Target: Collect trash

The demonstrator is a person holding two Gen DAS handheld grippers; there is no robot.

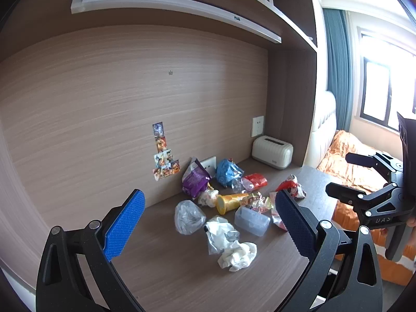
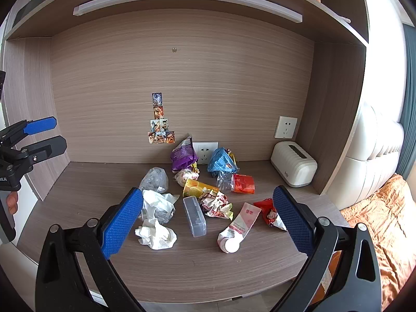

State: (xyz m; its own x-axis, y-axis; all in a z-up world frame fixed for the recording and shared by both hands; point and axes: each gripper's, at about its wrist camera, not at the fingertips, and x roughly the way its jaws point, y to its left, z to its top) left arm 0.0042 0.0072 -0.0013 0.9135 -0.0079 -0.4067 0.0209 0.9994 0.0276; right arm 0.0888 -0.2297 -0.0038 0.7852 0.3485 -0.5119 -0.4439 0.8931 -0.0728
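A heap of trash lies on the wooden desk: a crumpled white tissue, a clear plastic box, a pink-white tube, a yellow cup, a purple snack bag, a blue bag, a red wrapper and a clear bag. My right gripper is open and empty above the desk's front. My left gripper is open and empty, left of the heap; the tissue, box and cup lie ahead of it.
A white ribbed tissue box stands at the desk's back right corner. Wall sockets and stickers are on the back panel. A shelf with a light bar hangs overhead. A bed with orange cover is to the right.
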